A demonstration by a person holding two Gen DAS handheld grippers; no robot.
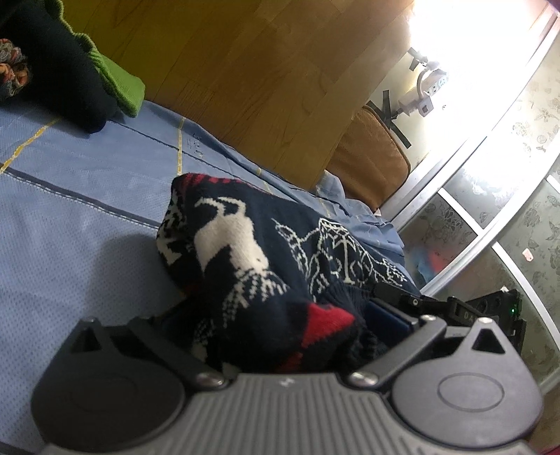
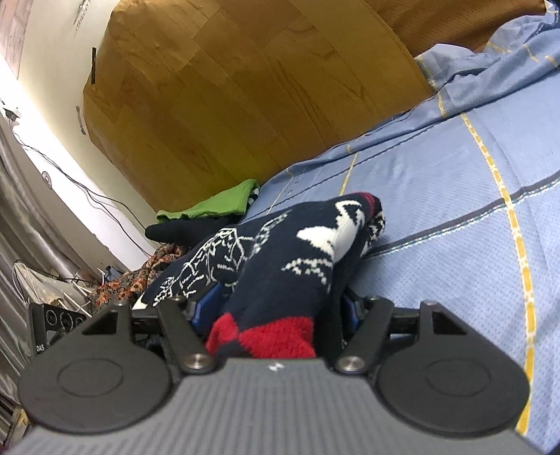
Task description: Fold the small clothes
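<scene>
Navy knitted socks lie on the blue sheet, both our left gripper and right gripper spread, released; next, we draw clear.

The bunched navy sock covers my left tool's fingertips, and in the right view it buries most of my right tool's blue pads too. The dark garment runs off the frame's top-left edge. Glare whites out the window corner.
</scene>
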